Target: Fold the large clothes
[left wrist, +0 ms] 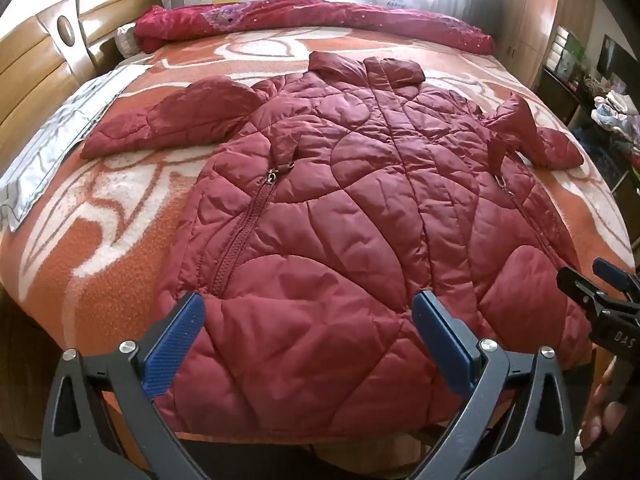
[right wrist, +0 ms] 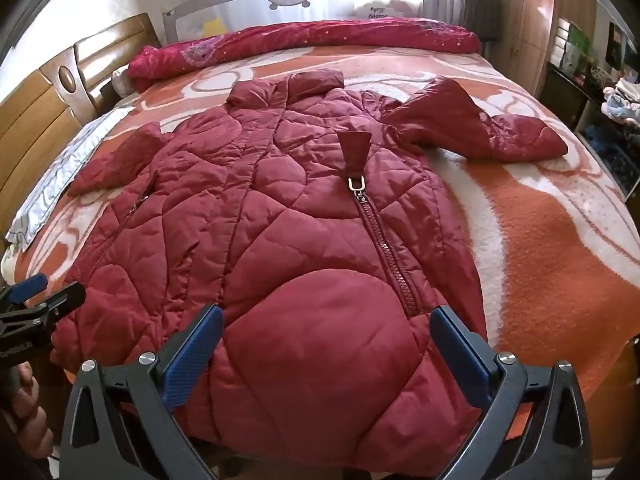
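Observation:
A dark red quilted jacket (left wrist: 344,208) lies flat, front up, on the bed, collar at the far end and both sleeves spread out to the sides. It also shows in the right wrist view (right wrist: 280,240). My left gripper (left wrist: 308,308) is open and hovers above the jacket's hem on the left half. My right gripper (right wrist: 326,320) is open and hovers above the hem on the right half, near the pocket zipper (right wrist: 384,248). Neither holds anything. The right gripper also shows in the left wrist view (left wrist: 600,280), and the left gripper shows in the right wrist view (right wrist: 44,292).
The bed carries an orange and white blanket (right wrist: 560,248). A rolled red quilt (left wrist: 304,20) lies along the far edge. A wooden headboard (left wrist: 36,72) stands at the left, with a grey cloth (left wrist: 52,144) beside it. Cluttered shelves (left wrist: 600,92) stand at the right.

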Action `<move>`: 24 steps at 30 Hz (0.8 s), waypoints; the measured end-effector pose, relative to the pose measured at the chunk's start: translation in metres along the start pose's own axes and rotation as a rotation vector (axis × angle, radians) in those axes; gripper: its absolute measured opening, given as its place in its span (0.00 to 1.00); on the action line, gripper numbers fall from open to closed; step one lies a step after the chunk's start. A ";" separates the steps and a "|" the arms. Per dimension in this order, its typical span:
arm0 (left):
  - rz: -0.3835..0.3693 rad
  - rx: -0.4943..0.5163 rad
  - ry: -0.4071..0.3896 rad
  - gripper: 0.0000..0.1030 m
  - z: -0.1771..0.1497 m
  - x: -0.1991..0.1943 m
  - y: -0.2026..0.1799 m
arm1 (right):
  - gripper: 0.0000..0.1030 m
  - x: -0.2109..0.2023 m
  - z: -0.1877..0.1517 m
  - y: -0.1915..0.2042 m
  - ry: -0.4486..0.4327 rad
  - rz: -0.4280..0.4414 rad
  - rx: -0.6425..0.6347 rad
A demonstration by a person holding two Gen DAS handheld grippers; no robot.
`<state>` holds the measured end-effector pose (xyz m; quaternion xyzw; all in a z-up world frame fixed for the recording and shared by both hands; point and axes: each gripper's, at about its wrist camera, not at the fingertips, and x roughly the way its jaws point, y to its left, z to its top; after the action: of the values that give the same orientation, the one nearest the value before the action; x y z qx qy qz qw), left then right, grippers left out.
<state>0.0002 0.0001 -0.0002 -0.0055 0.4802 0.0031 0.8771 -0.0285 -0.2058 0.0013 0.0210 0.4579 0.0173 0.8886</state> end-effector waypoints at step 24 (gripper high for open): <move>-0.007 0.000 -0.001 1.00 -0.006 0.009 0.004 | 1.00 0.000 -0.001 0.000 -0.004 0.004 -0.005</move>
<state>0.0001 0.0037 -0.0106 -0.0071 0.4797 0.0002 0.8774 -0.0291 -0.2059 0.0006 0.0200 0.4562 0.0202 0.8894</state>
